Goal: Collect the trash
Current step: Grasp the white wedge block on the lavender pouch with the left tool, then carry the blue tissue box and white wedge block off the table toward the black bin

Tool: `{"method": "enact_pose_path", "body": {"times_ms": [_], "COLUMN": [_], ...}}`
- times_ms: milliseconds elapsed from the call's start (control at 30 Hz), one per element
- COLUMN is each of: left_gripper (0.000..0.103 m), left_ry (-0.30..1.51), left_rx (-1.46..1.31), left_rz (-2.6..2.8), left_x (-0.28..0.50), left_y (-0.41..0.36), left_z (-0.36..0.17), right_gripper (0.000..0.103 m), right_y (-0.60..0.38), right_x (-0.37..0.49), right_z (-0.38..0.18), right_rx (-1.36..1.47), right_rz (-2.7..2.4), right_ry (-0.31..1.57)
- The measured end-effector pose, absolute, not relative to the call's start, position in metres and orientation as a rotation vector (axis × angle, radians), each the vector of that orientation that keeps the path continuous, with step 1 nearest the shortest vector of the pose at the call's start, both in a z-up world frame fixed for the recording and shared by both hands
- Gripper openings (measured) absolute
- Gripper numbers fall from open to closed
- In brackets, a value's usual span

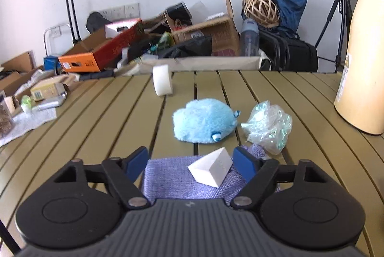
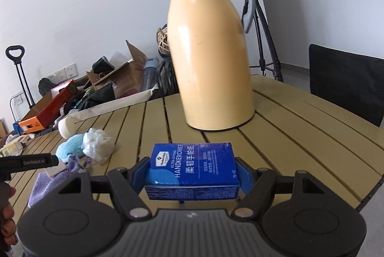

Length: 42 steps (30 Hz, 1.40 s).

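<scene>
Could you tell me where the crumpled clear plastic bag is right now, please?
In the left wrist view the crumpled plastic bag lies on the slatted table, right of centre, just right of the blue plush toy and beyond the purple cloth.

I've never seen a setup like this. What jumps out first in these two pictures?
The tall yellow jug standing on the slatted table dominates the right view, with a blue tissue pack clamped in the right gripper before it. In the left view a fluffy blue toy lies mid-table beside a crumpled plastic bag, and a white foam block sits on purple cloth between the left gripper's open jaws.
</scene>
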<state>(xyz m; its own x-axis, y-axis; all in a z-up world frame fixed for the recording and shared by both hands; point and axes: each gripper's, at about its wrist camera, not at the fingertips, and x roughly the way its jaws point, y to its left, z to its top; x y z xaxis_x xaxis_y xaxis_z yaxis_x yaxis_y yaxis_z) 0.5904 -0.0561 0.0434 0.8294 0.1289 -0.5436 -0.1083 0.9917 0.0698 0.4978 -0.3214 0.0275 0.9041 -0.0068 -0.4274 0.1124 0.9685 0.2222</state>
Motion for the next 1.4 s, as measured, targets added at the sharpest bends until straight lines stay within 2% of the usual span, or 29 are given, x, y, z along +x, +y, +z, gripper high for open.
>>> {"method": "enact_pose_path", "body": {"times_ms": [267, 367, 433, 500, 933, 1400], "left_gripper": [0.062, 0.050, 0.038, 0.035, 0.033, 0.033], "left_ry": [0.628, 0.633, 0.631, 0.619, 0.562, 0.480], "left_rx": [-0.038, -0.061, -0.069, -0.058, -0.039, -0.013], "left_rz": [0.072, 0.049, 0.024, 0.026, 0.049, 0.038], "left_x": [0.598, 0.597, 0.596, 0.595, 0.577, 0.525], "left_y": [-0.047, -0.046, -0.047, -0.049, -0.045, -0.038], "left_z": [0.031, 0.029, 0.029, 0.030, 0.050, 0.085], "right_gripper": [0.072, 0.073, 0.073, 0.073, 0.073, 0.073], "right_y": [-0.336, -0.338, -0.340, -0.343, -0.342, -0.328], "right_x": [0.495, 0.492, 0.490, 0.489, 0.486, 0.474], "right_z": [0.025, 0.026, 0.026, 0.026, 0.028, 0.036], "right_rx": [0.260, 0.266, 0.268, 0.272, 0.280, 0.269], "right_rz": [-0.079, -0.077, -0.080, -0.082, -0.061, 0.000], "right_ry": [0.438, 0.432, 0.431, 0.432, 0.428, 0.410]}}
